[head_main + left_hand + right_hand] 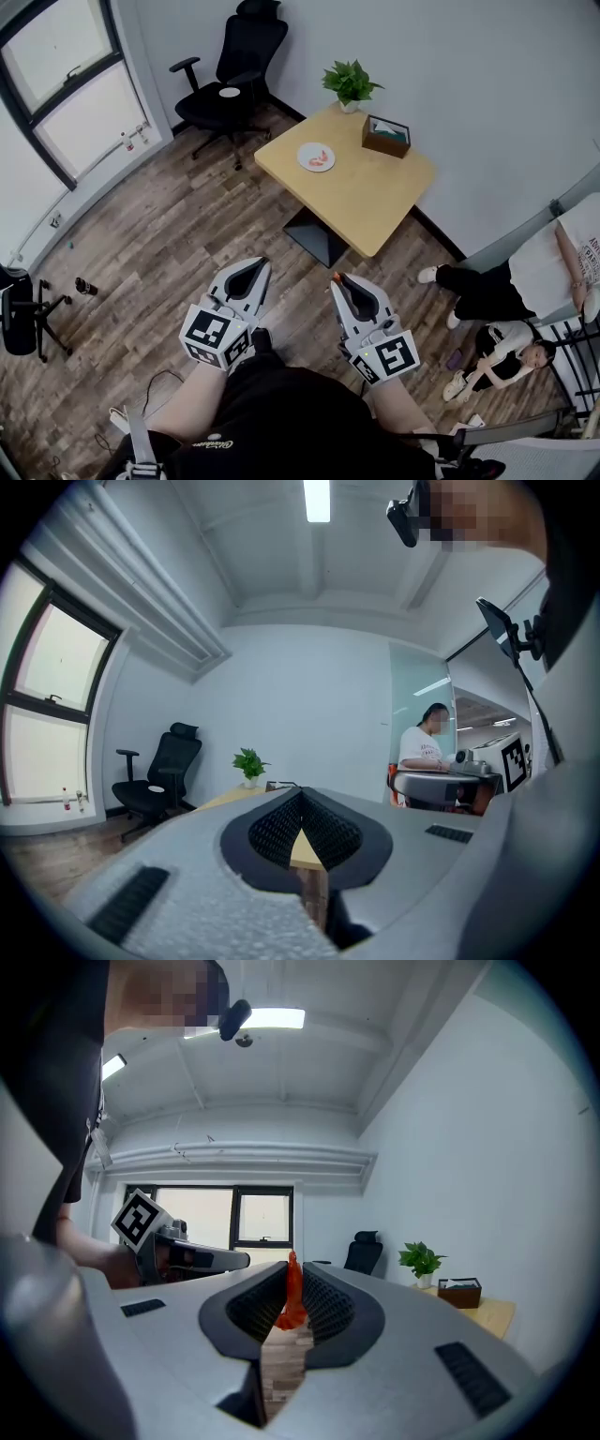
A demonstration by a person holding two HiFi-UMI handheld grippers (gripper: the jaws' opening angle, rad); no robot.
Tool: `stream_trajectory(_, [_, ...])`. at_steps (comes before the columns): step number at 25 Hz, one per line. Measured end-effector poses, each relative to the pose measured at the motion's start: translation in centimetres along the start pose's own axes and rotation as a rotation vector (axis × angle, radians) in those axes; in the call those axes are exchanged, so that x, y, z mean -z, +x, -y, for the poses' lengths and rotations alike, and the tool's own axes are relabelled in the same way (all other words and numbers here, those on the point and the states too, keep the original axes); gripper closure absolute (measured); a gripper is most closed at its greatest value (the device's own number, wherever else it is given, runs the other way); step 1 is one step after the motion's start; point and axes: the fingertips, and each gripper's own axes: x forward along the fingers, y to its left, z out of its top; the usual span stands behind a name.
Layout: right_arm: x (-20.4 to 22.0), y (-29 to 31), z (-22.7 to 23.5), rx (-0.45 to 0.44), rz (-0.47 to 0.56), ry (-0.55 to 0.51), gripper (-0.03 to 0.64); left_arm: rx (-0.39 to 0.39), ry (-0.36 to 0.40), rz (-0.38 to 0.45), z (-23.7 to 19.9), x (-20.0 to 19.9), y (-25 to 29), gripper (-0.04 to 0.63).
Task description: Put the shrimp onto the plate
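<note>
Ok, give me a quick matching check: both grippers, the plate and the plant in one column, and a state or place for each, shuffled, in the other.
Column one:
1. left gripper
2. right gripper
3. plate
4. plant

Column two:
A. at the far corner of the table
B. shut on the shrimp
C. shut, nothing in it
D. on the table, with an orange piece on it

Pairs: 1-C, 2-B, 3-D, 4-A.
</note>
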Motion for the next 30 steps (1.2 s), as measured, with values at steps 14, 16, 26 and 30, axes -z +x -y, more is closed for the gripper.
stream_trajectory(14, [-1.3, 14.6, -1.6, 0.014, -0.025, -0.074, 0.568, 0.024, -0.020, 0.039, -14.2, -3.2, 1.6, 0.591])
stream_trajectory(16, [-1.4, 15.2, -1.1, 0.032, -0.024, -0.073, 0.568, 0.037, -0.022, 0.040, -14.6, -3.4, 2.0, 0.591])
stream_trajectory(26, [-1.7, 16.7, 1.7, 0.075, 0.017, -0.067, 0.568, 0.073, -0.017, 0.021, -15.7, -2.9, 5.0, 0.591])
stream_trajectory(30, [-1.2, 17.8, 3.9, 0.075, 0.025, -0.053, 0.568, 0.075, -0.011, 0.014, -16.1, -2.9, 7.6, 0.591])
